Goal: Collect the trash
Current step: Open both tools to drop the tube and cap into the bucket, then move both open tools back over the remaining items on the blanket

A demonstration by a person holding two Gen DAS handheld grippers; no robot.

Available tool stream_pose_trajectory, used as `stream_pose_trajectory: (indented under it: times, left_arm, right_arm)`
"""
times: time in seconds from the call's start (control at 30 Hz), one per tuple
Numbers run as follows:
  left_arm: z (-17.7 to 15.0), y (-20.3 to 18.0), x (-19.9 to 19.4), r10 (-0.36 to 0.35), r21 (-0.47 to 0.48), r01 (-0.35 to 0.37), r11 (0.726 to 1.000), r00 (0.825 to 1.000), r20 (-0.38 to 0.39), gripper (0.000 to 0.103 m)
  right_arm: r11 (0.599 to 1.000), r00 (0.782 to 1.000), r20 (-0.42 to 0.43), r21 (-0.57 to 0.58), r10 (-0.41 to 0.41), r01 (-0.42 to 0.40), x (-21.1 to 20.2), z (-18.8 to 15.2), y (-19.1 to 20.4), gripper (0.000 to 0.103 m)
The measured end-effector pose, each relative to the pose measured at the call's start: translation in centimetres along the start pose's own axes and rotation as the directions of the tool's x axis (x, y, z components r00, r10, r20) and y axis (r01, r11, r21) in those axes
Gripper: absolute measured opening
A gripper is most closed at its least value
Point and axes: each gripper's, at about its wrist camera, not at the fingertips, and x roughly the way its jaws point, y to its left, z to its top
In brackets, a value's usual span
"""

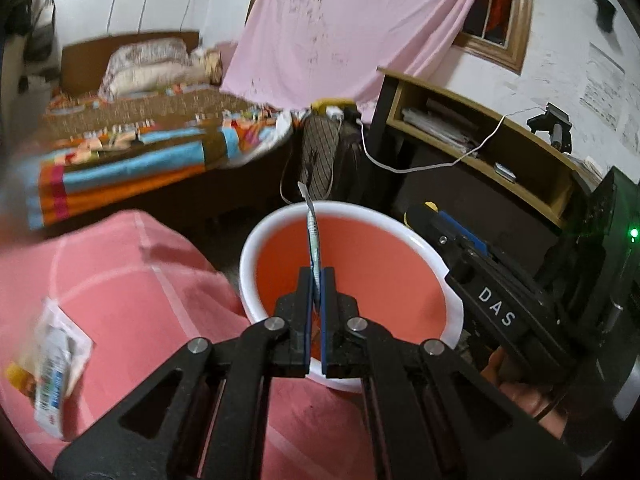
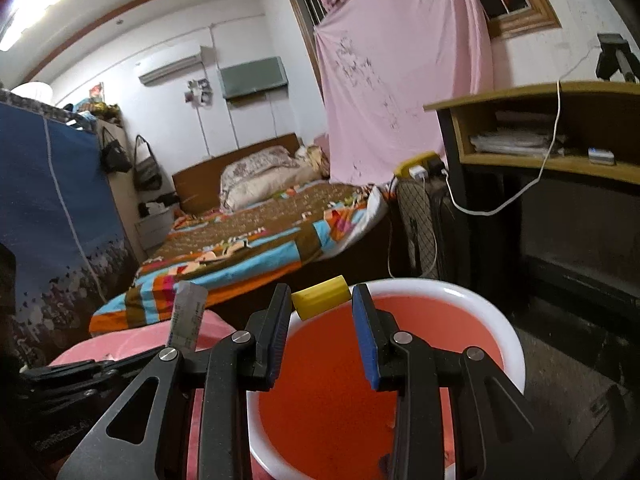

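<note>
At the far left of the left wrist view, a crumpled printed wrapper (image 1: 52, 364) lies on the pink checked cloth (image 1: 132, 280), well apart from the bucket. Behind the cloth stands a bed (image 1: 132, 148) under a bright striped blanket. In the middle, the left tool (image 1: 318, 280) is pressed together on a thin flat wrapper (image 1: 312, 236), seen edge-on and standing upright above the mouth of the white-rimmed bucket (image 1: 250, 256), whose inside is orange-red. To the right, the body of the right tool (image 1: 492, 300) reaches in beside the bucket's rim, with a wooden shelf (image 1: 480, 136) and a white cable (image 1: 420, 164) behind it.

In the right wrist view, the same thin wrapper (image 2: 188, 312) sticks up at the left, held by the dark frame of the other tool. In the middle, the right tool (image 2: 320, 300) pinches a small yellow piece of trash (image 2: 320, 298) between its blue pads (image 2: 366, 340), over the bucket's (image 2: 508, 344) far rim. A pink curtain (image 2: 400, 80) hangs further right.
</note>
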Motion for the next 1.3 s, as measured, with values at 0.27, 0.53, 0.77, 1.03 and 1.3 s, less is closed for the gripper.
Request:
stream_pose_trajectory:
  times: [0.27,0.53,0.77,1.03,1.3]
  left_arm:
    - [-0.3,0.0,2.3,-0.028,-0.050,0.022,0.999,0.993,-0.114,0.000]
    - [-0.3,0.7,2.4,-0.032,-0.102,0.018,0.995,0.990,-0.136,0.000]
    - [0.1,1.6,1.1,0.001,-0.135,-0.012,0.991,0.996,-0.087,0.000]
    - [0.4,2.7,-3.4,0.116,-0.121,-0.107,0.987,0.991,0.065,0.010]
    - [-0.5,4.2,-8.9,0.264,-0.130,-0.240,0.962,0.937,0.229,0.031]
  right_arm:
    - [1.000,0.997,-0.069,0.007,-0.017,0.018,1.0,-0.3,-0.6,0.030]
    - [1.000,0.995,-0.098,0.009,-0.020,0.021,1.3,-0.5,-0.5,0.031]
    - [1.000,0.997,-0.081,0.006,-0.016,0.016,0.9,-0.5,-0.2,0.040]
    - [0.999,0.999,0.051,-0.034,0.018,-0.017,-1.4,0.3,1.9,0.046]
    - [0.995,0.982,0.176,-0.084,0.066,-0.051,-3.4,0.8,4.7,0.074]
